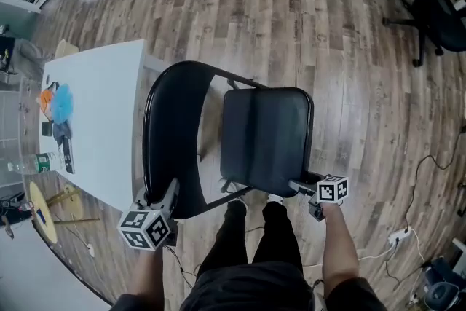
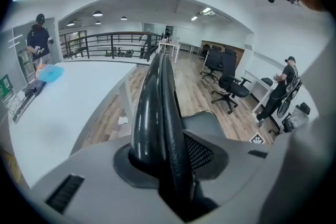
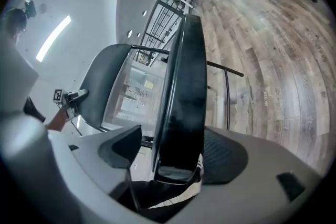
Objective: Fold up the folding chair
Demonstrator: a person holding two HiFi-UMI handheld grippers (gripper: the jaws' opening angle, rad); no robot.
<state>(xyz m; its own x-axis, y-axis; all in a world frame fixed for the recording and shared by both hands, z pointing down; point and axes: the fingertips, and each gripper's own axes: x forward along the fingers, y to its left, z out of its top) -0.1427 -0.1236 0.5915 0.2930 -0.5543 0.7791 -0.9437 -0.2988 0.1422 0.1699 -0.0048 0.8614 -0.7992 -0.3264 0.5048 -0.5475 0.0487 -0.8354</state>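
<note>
From the head view: folding chair [image 1: 263, 156] on the wooden floor [image 1: 328, 25], not yet folded flat, backrest [image 1: 173, 135] at left just beside a white tabletop [image 1: 95, 127], seat [image 1: 266, 120] at right. Left tool [image 1: 169, 194] on the backrest's near edge, right tool [image 1: 302, 189] on the seat's front edge. Shoes [image 1: 255, 202] close under the seat.

From the left gripper view: left tool [image 2: 168, 165] clamped on the backrest, which fills the gap between the pads.

From the right gripper view: right tool [image 3: 173, 165] closed on the seat's rim. Shallow bite, only the very edge caught.

Likely trouble: seat slipping out of that thin hold and dropping back open if swung up too fast. Could also knock the backrest against the tabletop, or trap a shoe as the frame closes.
</note>
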